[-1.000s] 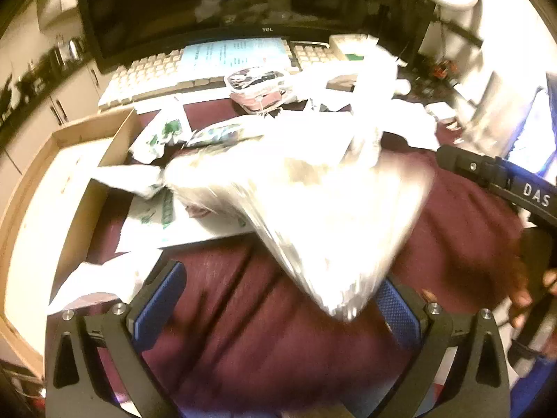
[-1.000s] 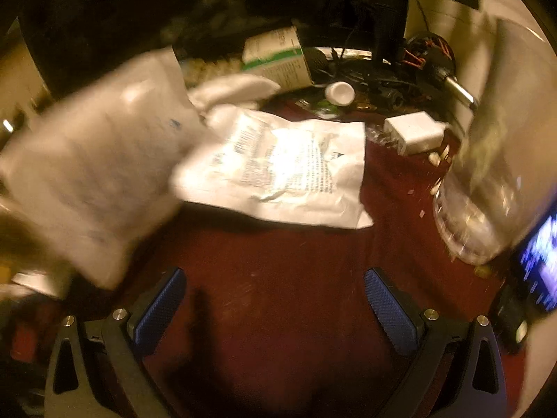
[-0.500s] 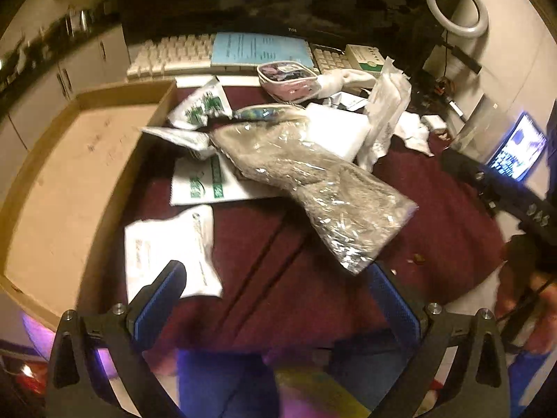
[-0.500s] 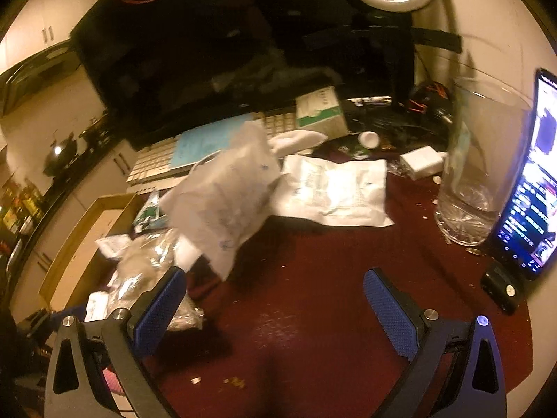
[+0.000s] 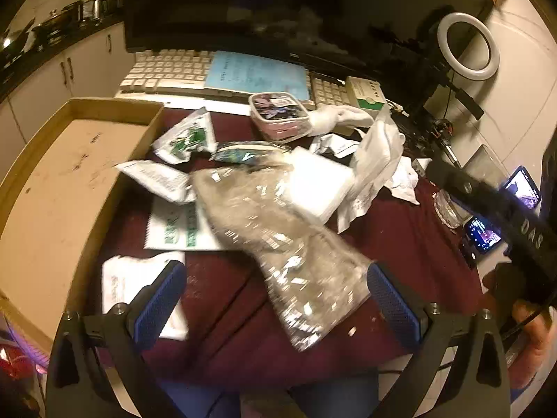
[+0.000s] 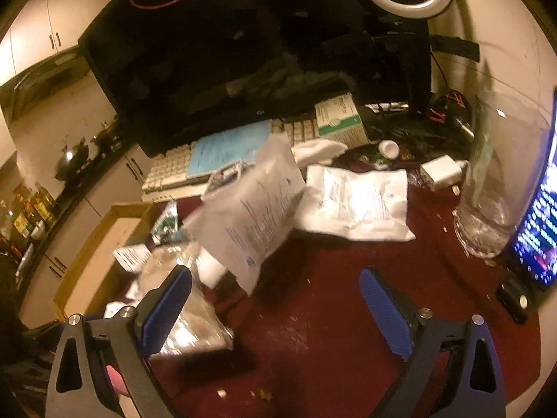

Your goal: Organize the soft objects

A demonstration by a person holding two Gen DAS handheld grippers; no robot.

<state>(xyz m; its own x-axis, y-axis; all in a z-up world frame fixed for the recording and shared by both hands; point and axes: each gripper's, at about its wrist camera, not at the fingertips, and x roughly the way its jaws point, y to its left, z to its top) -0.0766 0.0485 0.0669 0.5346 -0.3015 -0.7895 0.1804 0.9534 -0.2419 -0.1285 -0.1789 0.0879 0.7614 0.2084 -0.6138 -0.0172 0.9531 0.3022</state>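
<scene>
A crinkly clear plastic bag (image 5: 278,230) lies across a heap of soft white and green packets (image 5: 174,223) on the maroon table (image 5: 222,306). My left gripper (image 5: 275,299) hovers open above the bag's near end, touching nothing. A shallow cardboard tray (image 5: 52,188) sits left of the heap. In the right wrist view a white printed pouch (image 6: 250,209) stands tilted upright, with another flat white pouch (image 6: 358,202) behind it. My right gripper (image 6: 275,310) is open over bare cloth, the clear bag (image 6: 181,299) beside its left finger.
A keyboard (image 5: 167,73) with a blue paper on it, a monitor (image 5: 243,10), a pink lidded box (image 5: 278,115) and a green carton (image 5: 365,94) line the back. A tall glass (image 6: 497,181) and a lit phone (image 6: 539,216) stand at the right. A ring light (image 5: 466,45) stands behind.
Both grippers have pulled back and up from the heap. The clear bag that filled the left view now lies flat on the packets; the tilted white pouch looks farther from the right gripper.
</scene>
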